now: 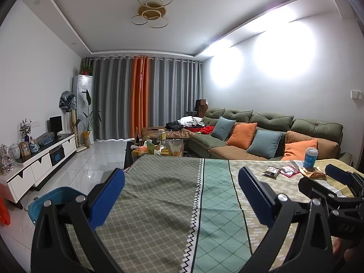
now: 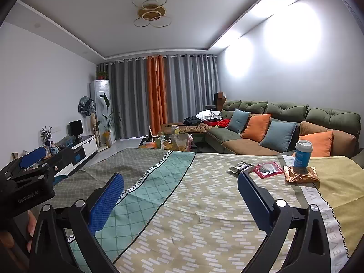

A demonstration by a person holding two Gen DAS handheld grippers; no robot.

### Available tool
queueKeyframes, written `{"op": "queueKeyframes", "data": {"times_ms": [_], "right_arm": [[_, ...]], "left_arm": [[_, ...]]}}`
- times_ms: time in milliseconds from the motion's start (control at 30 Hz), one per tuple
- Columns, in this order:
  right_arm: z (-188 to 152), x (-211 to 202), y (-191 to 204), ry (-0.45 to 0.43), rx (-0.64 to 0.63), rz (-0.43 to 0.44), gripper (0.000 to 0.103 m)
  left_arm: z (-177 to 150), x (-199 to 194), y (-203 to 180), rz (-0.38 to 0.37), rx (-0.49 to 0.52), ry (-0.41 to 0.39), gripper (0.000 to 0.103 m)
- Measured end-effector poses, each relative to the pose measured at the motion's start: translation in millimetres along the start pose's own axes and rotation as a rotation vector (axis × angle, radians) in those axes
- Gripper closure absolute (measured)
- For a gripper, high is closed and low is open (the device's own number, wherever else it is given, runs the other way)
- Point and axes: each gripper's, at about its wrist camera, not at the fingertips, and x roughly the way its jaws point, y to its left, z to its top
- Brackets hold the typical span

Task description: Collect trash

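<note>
Patterned cloth [image 2: 182, 204] covers the table, and both claws hang just over its near edge. Closest to us, the right gripper [image 2: 180, 201] has its blue fingers spread wide apart with nothing between them. Beside it the left gripper [image 1: 181, 196] is spread just as wide and holds nothing too. Farther along the cloth sits the trash, in a little bunch on the right side. First comes a silver wrapper [image 2: 241, 168], then a red packet [image 2: 268, 169] touching it, then a shiny brown bag [image 2: 301, 175]. A blue and white cup [image 2: 302, 153] stands on top of that brown bag. Down on the floor, left of the table, there is a blue bin [image 1: 54, 199], which looks like the place for the trash. I think picking up has not started yet. To do it well, the right claw should go to the silver wrapper first, since it is nearest. It should come down flat and low, pinch one edge, and not bump the cup. Past the table is a green sofa [image 2: 284, 122] with pillows.
</note>
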Motion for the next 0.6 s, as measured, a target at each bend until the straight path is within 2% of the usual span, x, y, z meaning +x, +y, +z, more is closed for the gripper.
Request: {"op": "queueKeyframes", "data": {"times_ms": [600], "right_arm": [[-0.7, 1.3, -1.7, 0.005, -0.003, -0.003, 0.003]], "left_arm": [[0.7, 3.2, 2.8, 0.003, 0.001, 0.004, 0.003]]}}
